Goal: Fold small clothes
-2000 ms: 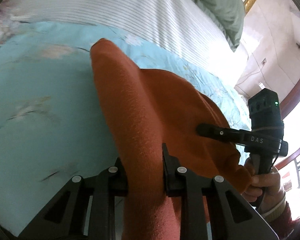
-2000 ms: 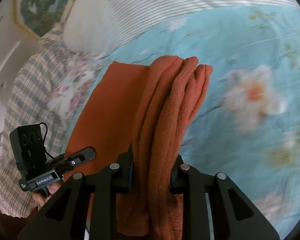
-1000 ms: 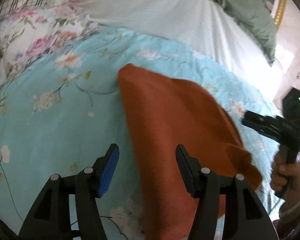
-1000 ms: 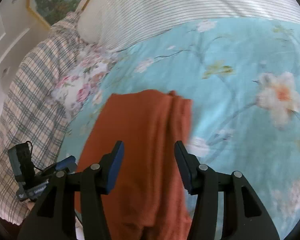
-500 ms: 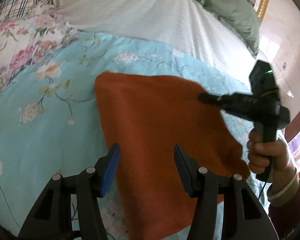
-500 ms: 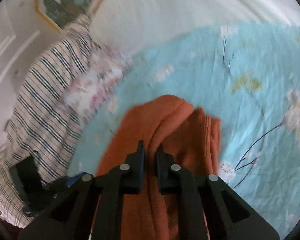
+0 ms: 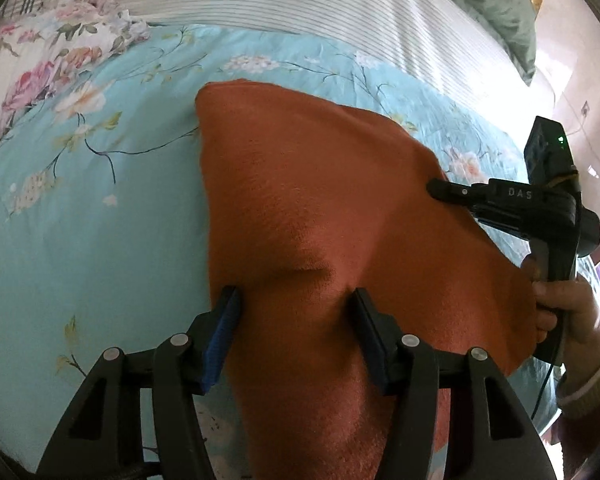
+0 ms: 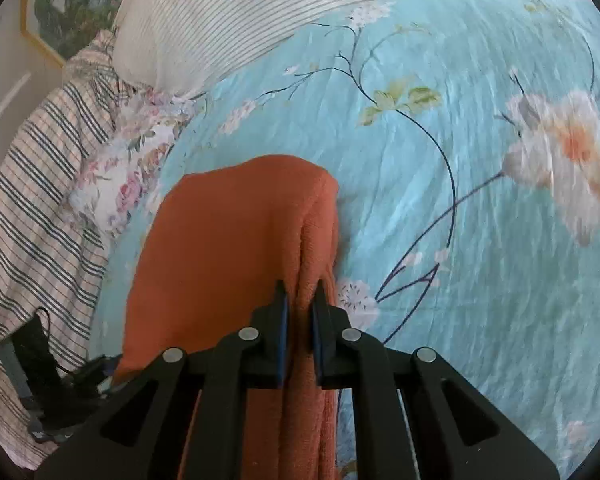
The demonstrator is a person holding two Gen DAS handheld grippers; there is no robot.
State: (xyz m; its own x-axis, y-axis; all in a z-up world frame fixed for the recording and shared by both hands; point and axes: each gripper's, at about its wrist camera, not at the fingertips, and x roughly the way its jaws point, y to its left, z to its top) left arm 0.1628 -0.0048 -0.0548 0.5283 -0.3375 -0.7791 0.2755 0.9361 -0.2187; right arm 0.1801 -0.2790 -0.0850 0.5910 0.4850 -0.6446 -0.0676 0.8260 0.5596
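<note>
While the cloth lay on the bed, both grippers were at its near edge.
Quilt (image 7: 80, 220): light blue with flowers, spread under everything.
Left gripper (image 7: 296, 320): jaws wide apart, one finger at the cloth's left edge, the other on the cloth; a raised wrinkle sat between them, not pinched.
Cloth (image 7: 320, 200): rust-orange, folded, lying on the quilt; its right side was lifted in a soft peak.
Right gripper (image 8: 299, 308): jaws nearly together, clamped on the cloth's stacked right edge; in the left view its tip met the cloth on the right.
Hand (image 7: 560, 304): wrapped round the right gripper's handle, beside the cloth's right corner.
Pillow (image 7: 300, 4): striped white, beyond the quilt.
</note>
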